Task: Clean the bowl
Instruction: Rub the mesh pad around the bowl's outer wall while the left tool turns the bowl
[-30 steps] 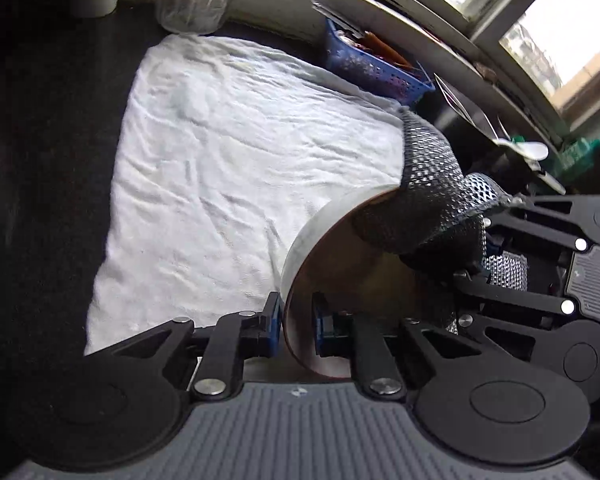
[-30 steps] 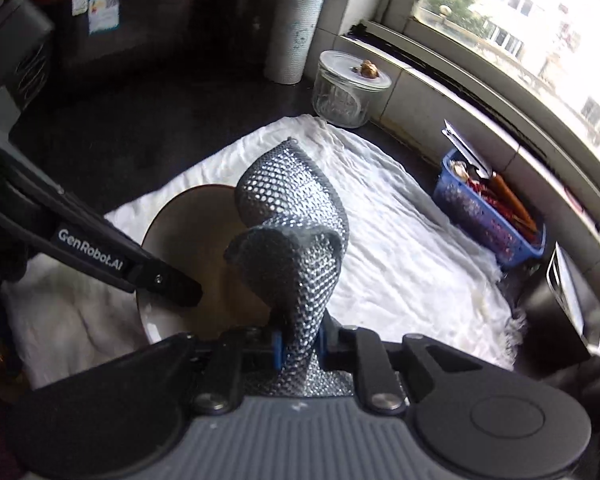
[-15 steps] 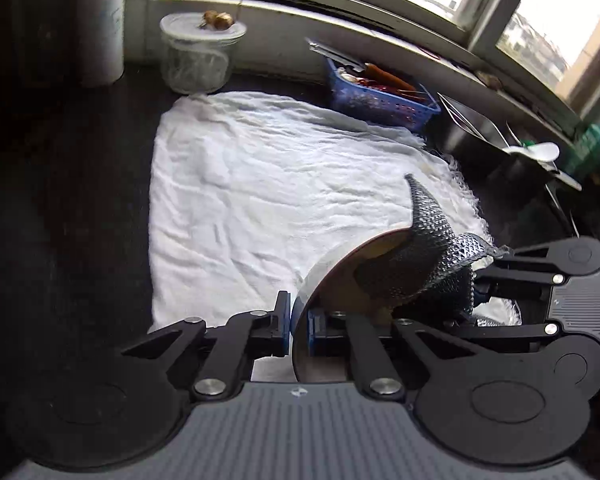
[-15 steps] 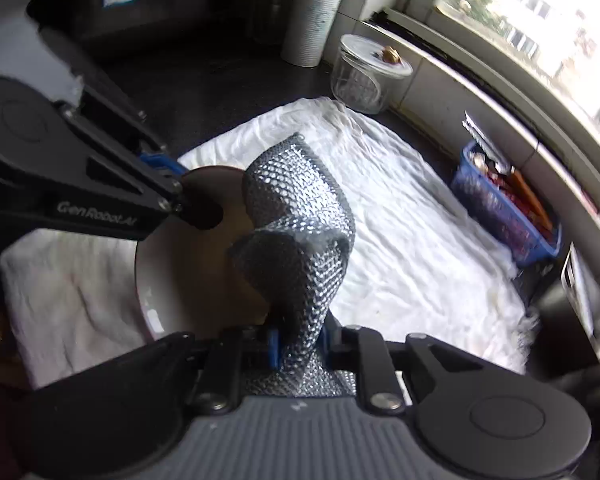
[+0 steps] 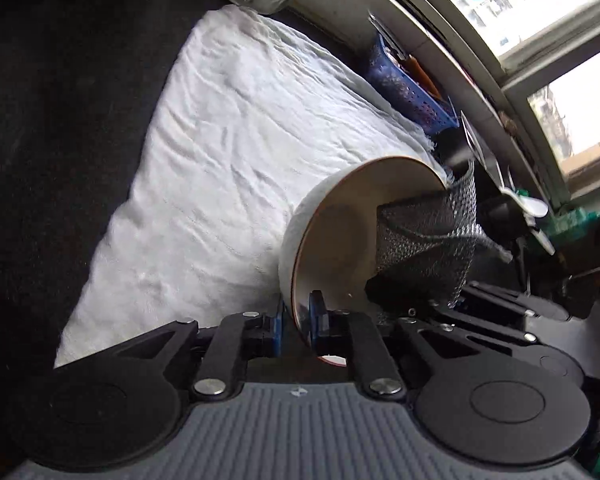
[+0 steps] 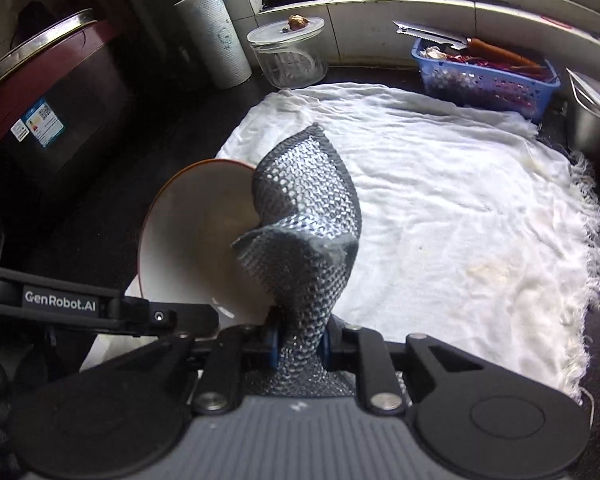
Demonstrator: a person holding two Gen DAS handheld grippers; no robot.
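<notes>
A bowl (image 5: pixel 339 232), white outside, cream inside with a brown rim, is held tilted on its side over a white towel (image 5: pixel 220 140). My left gripper (image 5: pixel 296 326) grips the rim's lower edge, one pad inside and one outside; its jaws are opening slightly while the rim stays between them. My right gripper (image 6: pixel 300 344) is shut on a grey mesh scrubbing cloth (image 6: pixel 307 200). The twisted cloth (image 5: pixel 423 240) reaches over the rim into the bowl (image 6: pixel 196 232). The bowl's bottom is partly hidden behind the cloth.
The towel (image 6: pixel 439 200) lies on a dark counter. Along the window wall stand a paper roll (image 6: pixel 216 36), a lidded glass jar (image 6: pixel 288 52) and a blue basket (image 6: pixel 487 80) of utensils. A dark appliance (image 6: pixel 40 92) sits at left, a metal pot (image 6: pixel 591 120) at right.
Both grippers have rolled. The bowl now shows more of its inside in the left wrist view, and the mesh cloth has shifted toward the bowl's far rim.
</notes>
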